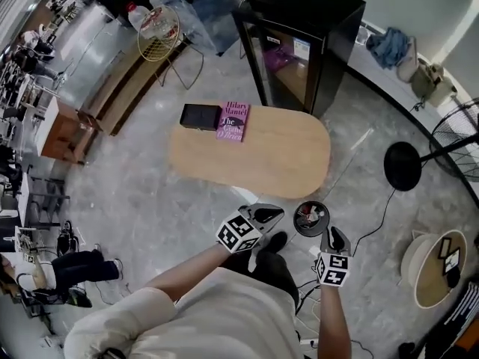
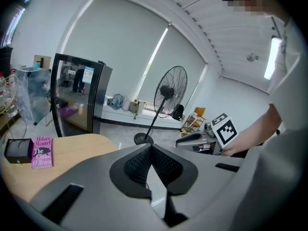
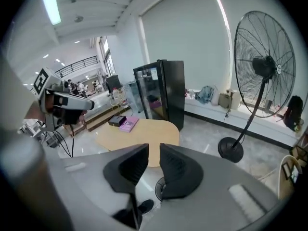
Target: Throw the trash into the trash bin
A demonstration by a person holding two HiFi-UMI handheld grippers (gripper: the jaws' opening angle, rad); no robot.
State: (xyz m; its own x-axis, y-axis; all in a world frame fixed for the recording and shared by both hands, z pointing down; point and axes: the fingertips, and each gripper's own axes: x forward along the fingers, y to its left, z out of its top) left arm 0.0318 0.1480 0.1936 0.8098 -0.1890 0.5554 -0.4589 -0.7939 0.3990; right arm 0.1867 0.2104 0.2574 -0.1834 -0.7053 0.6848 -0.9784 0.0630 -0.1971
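A person is standing over a small round trash bin [image 1: 311, 218] on a grey floor, holding a gripper in each hand. The left gripper [image 1: 275, 213] is pressing its jaws together at the tips, with nothing between them. The right gripper [image 1: 332, 232] is holding its jaws almost together with a thin gap showing, and nothing is between them either.

The bin is sitting just ahead of and below the right jaws, and just to the right of the left jaws. Crumpled trash [image 1: 308, 215] is lying inside it. Judging from that, the throw looks finished, and the step in hand seems to be drawing the empty grippers clear. Doing this well probably means keeping both grippers above the bin's rim so it is not knocked over, and checking that no scrap is lying outside the bin.

Both forearms are reaching forward from the body with elbows bent. The grippers are tilting downward and their marker cubes are facing up. Well ahead of the jaws, a wooden table [image 1: 284, 163] is carrying a pink book [image 1: 233, 120] and a black box [image 1: 199, 116].
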